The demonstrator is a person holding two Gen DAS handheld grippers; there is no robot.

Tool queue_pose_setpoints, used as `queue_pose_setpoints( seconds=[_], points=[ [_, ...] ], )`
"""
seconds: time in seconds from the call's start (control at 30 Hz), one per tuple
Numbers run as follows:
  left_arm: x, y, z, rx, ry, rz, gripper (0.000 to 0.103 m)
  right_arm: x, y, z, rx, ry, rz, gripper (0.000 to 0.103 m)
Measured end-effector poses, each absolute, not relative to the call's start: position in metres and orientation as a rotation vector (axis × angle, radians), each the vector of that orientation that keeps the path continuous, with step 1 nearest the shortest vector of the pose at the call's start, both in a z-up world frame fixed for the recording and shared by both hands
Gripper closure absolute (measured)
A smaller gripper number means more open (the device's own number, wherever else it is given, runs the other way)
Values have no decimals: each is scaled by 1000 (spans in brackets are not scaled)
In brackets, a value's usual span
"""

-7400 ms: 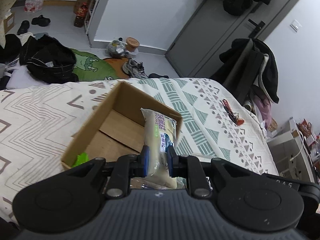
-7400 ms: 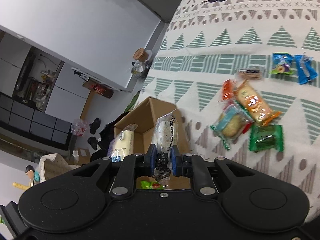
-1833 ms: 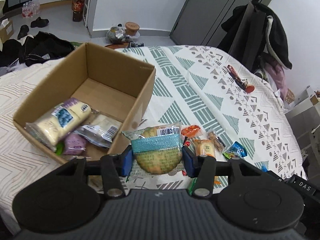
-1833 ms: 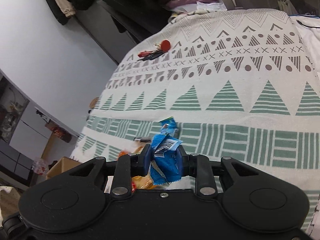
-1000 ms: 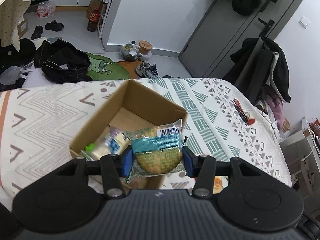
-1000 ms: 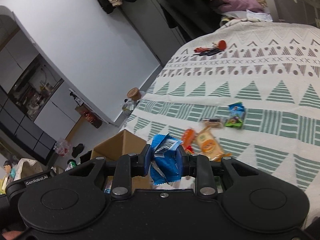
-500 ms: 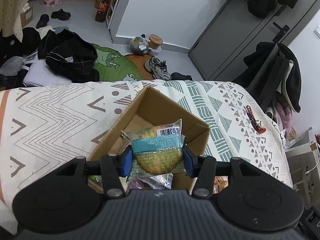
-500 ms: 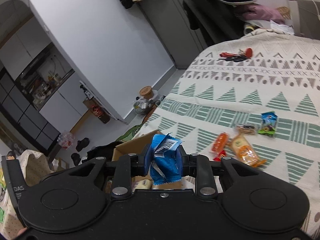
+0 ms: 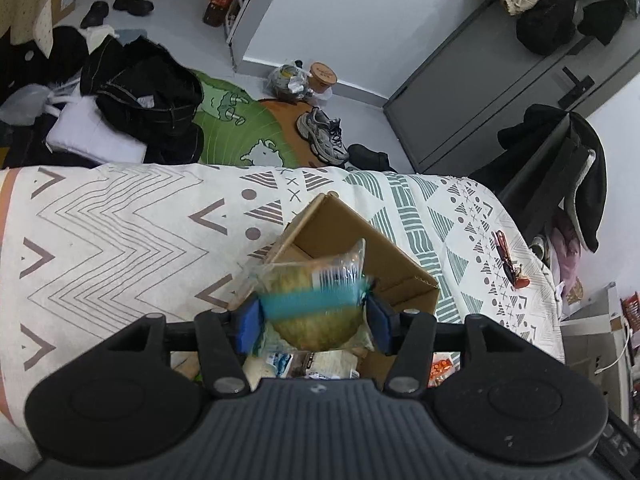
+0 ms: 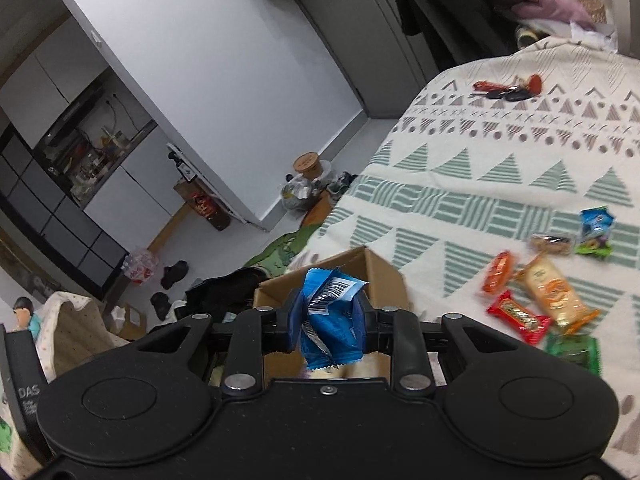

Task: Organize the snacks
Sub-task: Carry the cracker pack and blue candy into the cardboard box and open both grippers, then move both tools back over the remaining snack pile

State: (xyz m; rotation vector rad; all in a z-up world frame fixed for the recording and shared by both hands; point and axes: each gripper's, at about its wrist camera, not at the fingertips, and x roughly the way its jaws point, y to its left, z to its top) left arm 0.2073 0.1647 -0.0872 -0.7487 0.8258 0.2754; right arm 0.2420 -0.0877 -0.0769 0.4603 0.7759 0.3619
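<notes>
We see a bedroom with grey doors, clothes and shoes strewn on the floor, and a bed (image 9: pixel 120 240) under a patterned cover that carries everything. On the bed sits an open cardboard box (image 9: pixel 400 264), already holding a few wrapped snacks at its near end. To its right on the cover lie the loose snacks (image 10: pixel 548 292) not yet packed: an orange pack, a red bar, a tan biscuit pack, a green packet and a small blue one.

Our left claw (image 9: pixel 312 322) hangs over the box with the round cake packet (image 9: pixel 316 304) between its blue pads; the packet is blurred, so we cannot tell whether the grip is firm or just letting go. Our right claw (image 10: pixel 328 320) is clamped on the blue packet (image 10: pixel 328 316), close above the box's edge.

We judge both packets light, crinkly and slippery in their film. The cake is soft and would crush under a hard squeeze, so a hold across the wrapper's width, gently, suits it. The blue packet is crumpled in the grip and best held across its middle.
</notes>
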Motion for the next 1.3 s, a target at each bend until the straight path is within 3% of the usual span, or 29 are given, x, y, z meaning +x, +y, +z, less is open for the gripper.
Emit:
queue_pose_setpoints(
  seconds=[0.4,0.47,0.53,0.6,0.9,1.3],
  points=[
    [189,186,-69,-761,795,294,33,258,-60,-79,474,807,411,76],
    [187,185,-68,-756,797,299,31,261,-59,-78,481,827,410,72],
    [186,184,-66,-750,800,304,26,262,-64,-77,482,828,401,52],
    [184,180,-66,-743,800,310,23,259,-73,-73,478,801,373,46],
    [180,156,-67,-716,808,323,22,243,-115,-78,461,801,306,34],
    [176,99,-64,-674,793,269,10,219,-173,-70,393,754,254,21]
  ],
)
